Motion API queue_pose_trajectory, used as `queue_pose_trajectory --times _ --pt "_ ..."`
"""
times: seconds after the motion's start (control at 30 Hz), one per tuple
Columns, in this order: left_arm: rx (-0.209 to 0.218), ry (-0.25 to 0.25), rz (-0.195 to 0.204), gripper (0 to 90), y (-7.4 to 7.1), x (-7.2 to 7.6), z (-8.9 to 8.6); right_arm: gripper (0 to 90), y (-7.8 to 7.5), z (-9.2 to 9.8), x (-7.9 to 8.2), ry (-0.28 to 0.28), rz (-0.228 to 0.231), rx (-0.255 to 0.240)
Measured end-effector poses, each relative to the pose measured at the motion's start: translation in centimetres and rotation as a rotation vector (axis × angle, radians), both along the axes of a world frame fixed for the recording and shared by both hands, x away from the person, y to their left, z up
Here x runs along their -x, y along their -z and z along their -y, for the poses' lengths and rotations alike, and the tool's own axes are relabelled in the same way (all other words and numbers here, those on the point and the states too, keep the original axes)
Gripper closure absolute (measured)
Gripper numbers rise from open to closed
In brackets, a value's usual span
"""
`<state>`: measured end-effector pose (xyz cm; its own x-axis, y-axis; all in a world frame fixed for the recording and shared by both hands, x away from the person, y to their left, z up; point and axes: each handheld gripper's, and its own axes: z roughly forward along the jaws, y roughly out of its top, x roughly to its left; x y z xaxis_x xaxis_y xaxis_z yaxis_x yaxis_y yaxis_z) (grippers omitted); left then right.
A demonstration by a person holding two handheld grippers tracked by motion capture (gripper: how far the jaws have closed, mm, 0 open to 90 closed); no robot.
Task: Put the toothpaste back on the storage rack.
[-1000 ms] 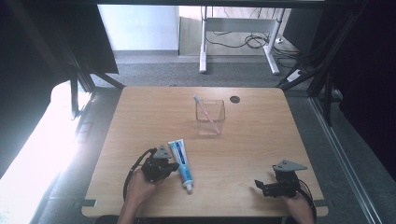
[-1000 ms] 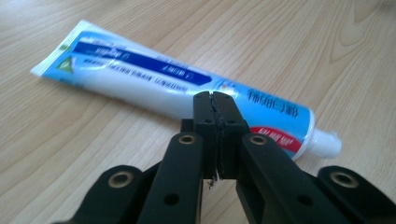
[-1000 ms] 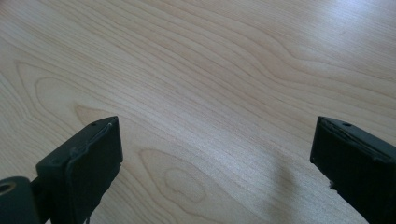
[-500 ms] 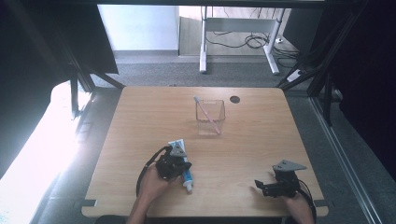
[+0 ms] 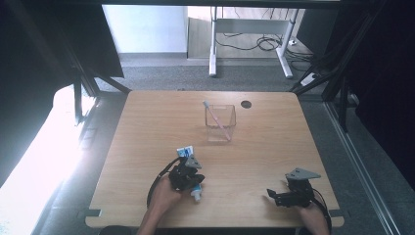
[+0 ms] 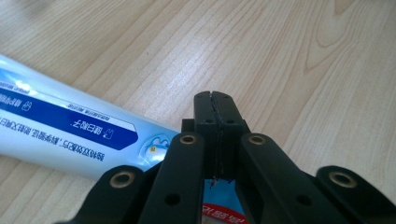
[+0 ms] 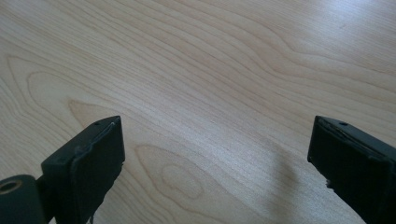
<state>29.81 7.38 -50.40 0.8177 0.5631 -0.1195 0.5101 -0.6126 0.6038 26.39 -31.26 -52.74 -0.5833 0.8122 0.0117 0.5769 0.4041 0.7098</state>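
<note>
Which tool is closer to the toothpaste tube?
Left. The left tool sits right over the toothpaste tube, jaws shut. The right tool rests far off to the tube's right, jaws open over bare table.

toothpaste tube (image 6: 70,135): its left end is cut off by the picture's edge; the middle lies hidden under the left tongs (image 6: 215,100)
tube print: too small to read
right tongs (image 7: 215,154): both jaws cut off at the bottom edge
</note>
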Motion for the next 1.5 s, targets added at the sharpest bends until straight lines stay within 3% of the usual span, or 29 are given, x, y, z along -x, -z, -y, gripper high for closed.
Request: queue_pose_trajectory --times 0.63,0.97,1.27,1.5 --pt "0.023 -0.028 -0.033 89.7 -0.2 0.5 -3.1 4.3 0.0 0.2 0.0 0.008 0.001 0.0" --pt "0.005 -0.042 -0.038 89.7 -0.3 0.6 -4.5 4.4 0.0 0.1 0.0 0.007 0.004 0.002" --pt "-0.01 -0.084 -0.026 89.6 -0.4 0.5 -6.4 4.4 0.0 0.2 0.0 0.009 0.003 0.002" --pt "-0.018 -0.075 -0.026 88.2 -0.7 0.4 -6.6 4.4 0.0 0.1 0.0 0.008 0.001 0.003"
